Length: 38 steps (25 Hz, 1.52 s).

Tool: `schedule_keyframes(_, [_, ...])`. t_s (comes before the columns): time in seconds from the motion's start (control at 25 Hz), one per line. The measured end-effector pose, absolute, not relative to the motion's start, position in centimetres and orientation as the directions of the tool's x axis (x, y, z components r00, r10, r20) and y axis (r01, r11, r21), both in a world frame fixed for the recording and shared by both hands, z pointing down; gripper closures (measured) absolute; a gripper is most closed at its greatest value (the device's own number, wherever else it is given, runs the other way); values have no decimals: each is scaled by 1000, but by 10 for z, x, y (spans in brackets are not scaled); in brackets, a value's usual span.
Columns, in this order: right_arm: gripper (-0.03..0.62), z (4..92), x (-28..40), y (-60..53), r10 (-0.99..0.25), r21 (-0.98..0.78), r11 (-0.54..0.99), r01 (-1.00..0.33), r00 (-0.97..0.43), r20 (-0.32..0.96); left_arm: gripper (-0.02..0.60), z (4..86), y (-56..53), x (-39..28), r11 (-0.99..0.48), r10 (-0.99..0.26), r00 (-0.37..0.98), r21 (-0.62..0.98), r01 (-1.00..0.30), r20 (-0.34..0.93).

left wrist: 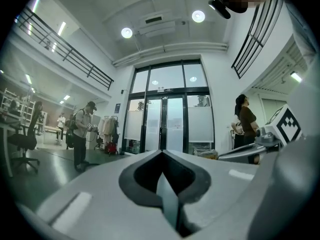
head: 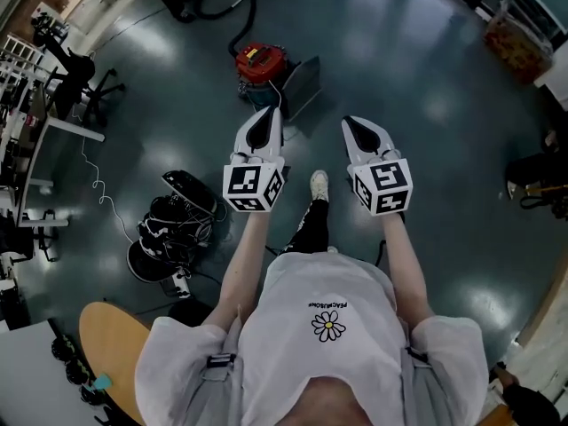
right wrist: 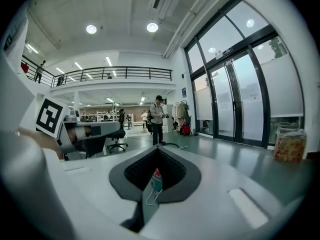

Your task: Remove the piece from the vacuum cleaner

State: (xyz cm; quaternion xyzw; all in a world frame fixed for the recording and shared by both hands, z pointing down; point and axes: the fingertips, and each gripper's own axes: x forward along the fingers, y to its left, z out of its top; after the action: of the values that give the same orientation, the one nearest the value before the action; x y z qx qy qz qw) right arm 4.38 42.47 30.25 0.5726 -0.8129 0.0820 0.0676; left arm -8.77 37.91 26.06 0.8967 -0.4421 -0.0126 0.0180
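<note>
Head view: both forearms stretched fwd, roughly parallel, w/ the left gripper (head: 273, 114) & right gripper (head: 349, 122) held side by side above the floor (head: 426, 78). Tips point toward the red vacuum cleaner (head: 259, 65), which sits on the floor well ahead. Both grippers' jaws are closed tip to tip, nothing between them.

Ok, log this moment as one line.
task: not started | left hand-held gripper: shut, empty | right hand-held gripper: shut, empty | vacuum cleaner: ahead, untouched
</note>
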Motion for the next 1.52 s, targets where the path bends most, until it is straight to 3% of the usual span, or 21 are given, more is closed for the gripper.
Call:
schedule_keyframes(0.8, [571,327,61,163,-877,16,360,-933,-332,347,580,316,130,-92,-543,-829,553,113,-832,85])
schedule_keyframes(1.2, [574,341,44,53,-804,-52,492,-869,-476,356,581,331,42,-84,-505,-846,517,118,-855,132])
schedule_keyframes(1.28, [531,340,44,28,-785,-77,513,-855,-504,360,581,332,21,-78,-507,-844,518,112,-855,138])
schedule_keyframes(1.36, [568,336,45,1,-769,-98,540,-836,-537,348,580,333,-4,-70,-505,-845,515,105,-857,141])
schedule_keyframes(1.52, [568,332,47,-42,-732,-71,612,-787,-599,325,581,330,-52,-50,-504,-847,516,113,-856,127])
